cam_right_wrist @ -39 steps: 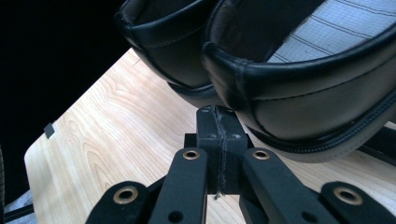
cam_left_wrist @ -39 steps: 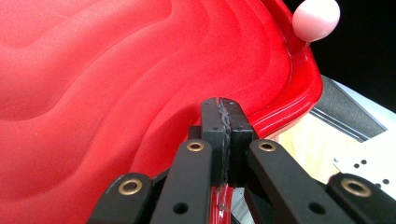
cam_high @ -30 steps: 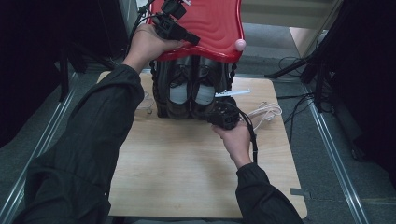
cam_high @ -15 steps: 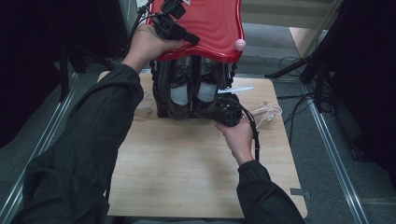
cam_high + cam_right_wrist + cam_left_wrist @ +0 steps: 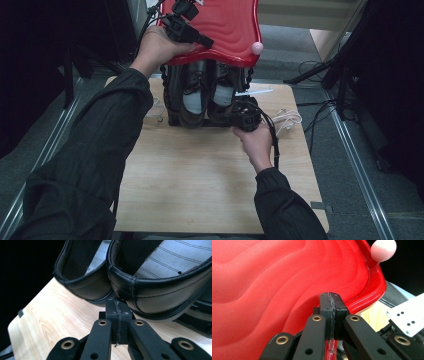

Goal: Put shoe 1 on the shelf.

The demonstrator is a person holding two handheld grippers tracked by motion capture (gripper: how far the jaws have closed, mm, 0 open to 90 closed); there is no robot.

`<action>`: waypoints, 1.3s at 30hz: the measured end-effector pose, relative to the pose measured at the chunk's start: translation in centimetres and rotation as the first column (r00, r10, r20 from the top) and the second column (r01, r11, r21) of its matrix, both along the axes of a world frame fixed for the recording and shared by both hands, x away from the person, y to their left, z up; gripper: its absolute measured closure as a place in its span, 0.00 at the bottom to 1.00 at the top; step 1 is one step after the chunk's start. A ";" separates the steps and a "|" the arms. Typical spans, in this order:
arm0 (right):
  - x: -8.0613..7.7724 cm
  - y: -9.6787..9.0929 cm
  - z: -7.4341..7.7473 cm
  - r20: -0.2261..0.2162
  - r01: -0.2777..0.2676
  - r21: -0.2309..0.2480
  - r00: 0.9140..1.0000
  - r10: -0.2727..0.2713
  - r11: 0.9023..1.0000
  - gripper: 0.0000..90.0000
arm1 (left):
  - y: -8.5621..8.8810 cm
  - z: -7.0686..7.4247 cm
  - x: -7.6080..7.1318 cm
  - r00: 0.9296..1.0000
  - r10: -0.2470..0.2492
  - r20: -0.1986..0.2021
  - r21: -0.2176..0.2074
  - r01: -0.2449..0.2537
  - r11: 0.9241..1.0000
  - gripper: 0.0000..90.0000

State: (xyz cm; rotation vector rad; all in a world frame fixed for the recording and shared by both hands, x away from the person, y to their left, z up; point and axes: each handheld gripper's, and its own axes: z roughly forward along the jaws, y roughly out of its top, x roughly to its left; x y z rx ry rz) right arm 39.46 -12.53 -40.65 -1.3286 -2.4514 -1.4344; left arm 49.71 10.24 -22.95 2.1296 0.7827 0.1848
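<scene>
While the left gripper [image 5: 202, 39] pinches the near rim of the red tray [image 5: 227, 25], jaws closed tight on its edge and holding it above the pair of black shoes [image 5: 207, 92], the right gripper [image 5: 117, 307] sits with jaws fully closed and empty, tips just under the heel of the nearer shoe. Shoes rest on a dark rack at the far side of the wooden table [image 5: 200, 175]. Likely step: getting the shoes out. Keep the tray steady and level; open the right jaws before going for a heel rim, grip the stiff back edge, pull straight.
</scene>
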 end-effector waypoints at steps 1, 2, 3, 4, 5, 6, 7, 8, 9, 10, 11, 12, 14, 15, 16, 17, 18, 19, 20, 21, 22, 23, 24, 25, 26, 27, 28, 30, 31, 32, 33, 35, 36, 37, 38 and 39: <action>0.1 -0.1 0.0 -0.004 0.004 0.007 1.000 -0.004 1.000 1.00 | 0.0 0.0 0.0 1.000 0.000 0.000 0.000 0.000 1.000 1.00; 0.2 -0.2 0.0 -0.003 0.007 0.007 1.000 -0.007 1.000 1.00 | 0.0 0.0 0.0 1.000 -0.001 0.000 0.001 0.001 1.000 1.00; 0.3 -0.2 0.1 -0.002 0.012 0.004 1.000 -0.012 1.000 1.00 | 0.0 0.0 0.0 1.000 -0.001 0.000 0.001 0.001 1.000 1.00; 0.3 -0.2 0.1 -0.003 0.013 0.004 1.000 -0.013 1.000 1.00 | 0.0 0.0 0.0 1.000 -0.001 -0.001 0.001 0.001 1.000 1.00; 0.3 -0.2 0.1 -0.006 0.014 0.006 1.000 -0.014 1.000 1.00 | 0.0 0.0 0.0 1.000 -0.001 -0.001 0.000 0.001 1.000 1.00; 0.4 -0.2 0.1 -0.003 0.016 0.007 1.000 -0.016 1.000 1.00 | 0.0 0.0 0.0 1.000 0.000 -0.002 0.000 0.000 1.000 1.00; 0.5 -0.3 0.2 -0.004 0.022 0.008 1.000 -0.022 1.000 1.00 | 0.0 0.0 0.0 1.000 0.000 -0.001 0.000 0.000 1.000 1.00; 0.6 -0.3 0.2 -0.001 0.025 0.011 1.000 -0.025 1.000 1.00 | 0.0 0.0 0.0 1.000 0.000 0.000 0.001 0.000 1.000 1.00; 0.7 -0.4 0.2 -0.005 0.027 0.016 1.000 -0.027 1.000 1.00 | 0.0 0.0 0.0 1.000 0.001 -0.001 0.001 -0.001 1.000 1.00; 0.8 -0.4 0.2 -0.006 0.028 0.014 1.000 -0.028 1.000 1.00 | 0.0 0.0 0.0 1.000 0.002 -0.003 0.001 -0.002 1.000 1.00; 0.8 -0.4 0.2 -0.005 0.029 0.013 1.000 -0.029 0.999 1.00 | 0.0 0.0 0.0 1.000 0.002 -0.003 0.002 -0.002 1.000 1.00; 0.9 -0.3 0.2 -0.004 0.029 0.013 1.000 -0.029 0.999 1.00 | 0.0 0.0 0.0 1.000 0.002 -0.003 0.000 -0.002 1.000 1.00; 1.0 -0.3 0.3 -0.004 0.032 0.011 0.999 -0.032 0.999 1.00 | 0.0 0.0 0.0 1.000 0.001 -0.003 0.001 -0.001 1.000 1.00; 1.1 -0.4 0.3 -0.001 0.035 0.013 0.999 -0.035 0.999 1.00 | 0.0 0.0 0.0 1.000 0.001 -0.004 0.000 -0.001 1.000 1.00; 1.2 -0.4 0.4 0.001 0.040 0.013 0.999 -0.040 0.999 1.00 | 0.0 0.0 0.0 1.000 0.003 -0.006 0.000 -0.003 1.000 1.00; 1.3 -0.4 0.4 0.004 0.049 0.013 0.999 -0.049 0.999 1.00 | 0.0 0.0 0.0 1.000 0.004 -0.005 0.000 -0.004 1.000 1.00; 1.5 -0.5 0.4 0.006 0.059 0.015 0.998 -0.059 0.998 1.00 | 0.0 0.0 0.0 1.000 0.005 -0.006 -0.001 -0.005 1.000 1.00; 1.7 -0.6 0.5 0.008 0.067 0.013 0.998 -0.067 0.998 1.00 | 0.0 0.0 0.0 1.000 0.004 -0.006 0.001 -0.004 1.000 1.00; 1.8 -0.7 0.5 0.010 0.074 0.014 0.997 -0.075 0.997 1.00 | 0.0 0.0 0.0 1.000 0.003 -0.007 0.001 -0.003 1.000 1.00; 2.0 -0.8 0.6 0.015 0.088 0.010 0.996 -0.088 0.996 1.00 | 0.1 0.0 0.1 1.000 0.002 -0.007 0.001 -0.002 1.000 1.00; 2.1 -1.0 0.7 0.019 0.098 0.008 0.995 -0.098 0.995 1.00 | 0.1 0.0 0.1 1.000 0.001 -0.008 0.001 -0.001 1.000 1.00; 2.3 -1.1 0.7 0.023 0.109 0.010 0.994 -0.109 0.994 1.00 | 0.1 0.0 0.1 1.000 0.001 -0.009 -0.001 -0.001 1.000 1.00; 2.4 -1.3 0.7 0.030 0.126 0.007 0.992 -0.126 0.992 1.00 | 0.1 0.0 0.1 1.000 0.002 -0.010 0.000 -0.002 1.000 1.00; 2.5 -1.4 0.8 0.035 0.139 0.007 0.990 -0.140 0.990 1.00 | 0.1 0.0 0.1 1.000 0.002 -0.010 -0.001 -0.002 1.000 1.00; 2.6 -1.6 0.8 0.037 0.150 0.008 0.988 -0.150 0.989 1.00 | 0.1 0.0 0.1 1.000 0.001 -0.010 -0.001 -0.001 1.000 1.00; 2.7 -1.8 0.8 0.035 0.164 0.010 0.986 -0.165 0.986 1.00 | 0.1 0.0 0.1 1.000 0.002 -0.010 -0.001 -0.002 1.000 1.00; 2.8 -2.0 0.8 0.043 0.180 -0.004 0.983 -0.180 0.984 1.00 | 0.1 0.0 0.1 1.000 0.002 -0.011 -0.001 -0.002 1.000 1.00; 2.9 -2.2 0.5 0.031 0.200 -0.012 0.979 -0.199 0.980 1.00 | 0.1 0.0 0.1 1.000 0.001 -0.012 -0.001 -0.001 1.000 1.00; 2.9 -2.3 0.3 0.025 0.200 -0.006 0.980 -0.199 0.980 1.00 | 0.1 0.0 0.1 1.000 0.001 -0.012 0.000 -0.001 1.000 1.00; 2.7 -2.3 0.2 0.027 0.193 0.000 0.981 -0.193 0.981 1.00 | 0.1 0.0 0.1 1.000 0.002 -0.014 -0.002 -0.002 1.000 1.00; 2.6 -2.3 0.2 0.030 0.188 0.007 0.982 -0.189 0.982 1.00 | 0.1 0.0 0.1 1.000 0.002 -0.015 -0.003 -0.002 1.000 1.00; 2.2 -2.2 0.3 0.036 0.175 0.007 0.984 -0.175 0.985 1.00 | 0.1 0.0 0.1 1.000 0.002 -0.015 -0.002 -0.002 1.000 1.00; 1.9 -2.0 0.3 0.039 0.164 0.002 0.986 -0.164 0.986 1.00 | 0.1 0.0 0.1 1.000 -0.001 -0.013 0.001 0.001 1.000 1.00; 1.3 -1.8 0.3 0.053 0.155 0.002 0.987 -0.154 0.988 1.00 | 0.1 0.0 0.1 1.000 0.000 -0.014 0.000 0.000 1.000 1.00; 0.9 -1.7 0.2 0.061 0.142 -0.002 0.988 -0.142 0.990 1.00 | 0.1 0.0 0.2 1.000 0.000 -0.016 -0.002 0.000 1.000 1.00; 0.5 -1.5 0.1 0.064 0.135 0.000 0.989 -0.134 0.991 1.00 | 0.1 0.0 0.2 1.000 -0.002 -0.017 -0.002 0.002 1.000 1.00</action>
